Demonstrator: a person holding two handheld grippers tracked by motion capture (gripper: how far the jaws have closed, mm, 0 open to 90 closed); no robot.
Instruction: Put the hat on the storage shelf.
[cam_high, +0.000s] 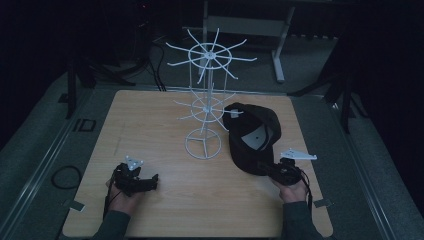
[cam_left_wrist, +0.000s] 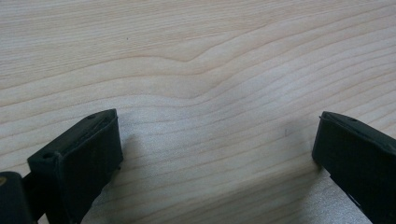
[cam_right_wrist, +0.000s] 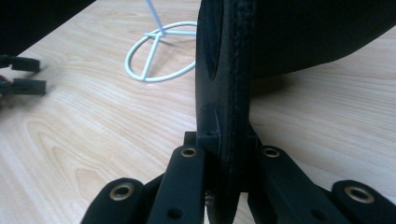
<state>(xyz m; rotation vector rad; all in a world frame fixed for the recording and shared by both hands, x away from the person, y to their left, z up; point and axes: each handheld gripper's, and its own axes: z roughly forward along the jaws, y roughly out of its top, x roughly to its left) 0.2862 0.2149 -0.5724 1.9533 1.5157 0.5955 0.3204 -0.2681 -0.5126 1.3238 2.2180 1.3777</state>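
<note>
Right gripper (cam_right_wrist: 224, 154) clamped on the brim of the black cap (cam_high: 252, 135), beside the white wire rack (cam_high: 205, 100). Left gripper (cam_left_wrist: 215, 154) agape over bare table (cam_high: 150, 115). Lift level, probably toward a hook; avoid snagging.

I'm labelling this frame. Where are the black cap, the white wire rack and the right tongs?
black cap (cam_high: 252, 125): high view, on its crown.
white wire rack (cam_high: 203, 145): high view, on its ring base.
right tongs (cam_right_wrist: 227, 154): right gripper view, between the tips clamping the cap's brim.
</note>
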